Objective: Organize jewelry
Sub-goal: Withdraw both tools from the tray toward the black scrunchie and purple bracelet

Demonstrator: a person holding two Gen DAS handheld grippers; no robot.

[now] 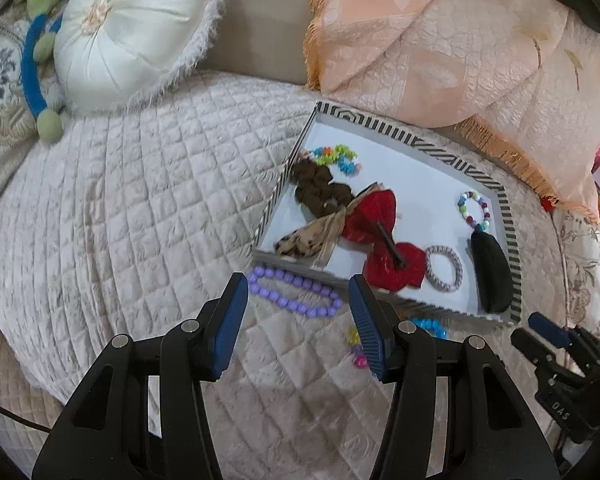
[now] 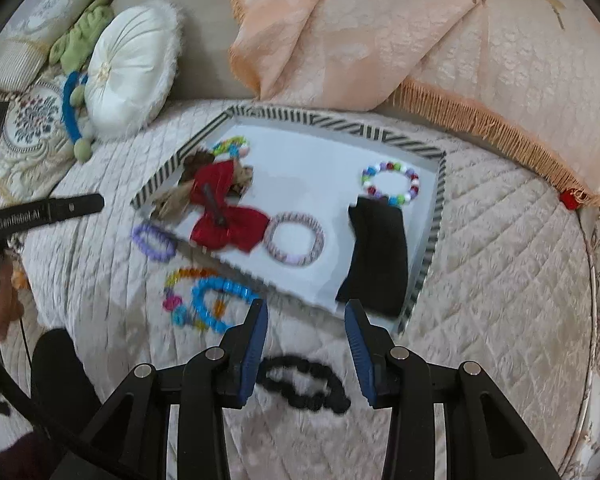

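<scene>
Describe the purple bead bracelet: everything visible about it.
The purple bracelet is a closed loop of round lilac beads, plastic by the look, squashed into a long oval. It lies flat on the quilted cover, outside the striped tray, close along its near edge. The open left gripper frames it; nothing grips it.

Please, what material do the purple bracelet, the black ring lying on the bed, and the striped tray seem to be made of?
The purple beaded bracelet looks like smooth plastic: its round beads are evenly coloured with a slight shine. The black ruffled ring seems to be soft gathered fabric, probably a scrunchie, matte and crinkled. The black-and-white striped tray appears to be printed cardboard or thin wood, with thin flat walls and a plain white floor.
</scene>
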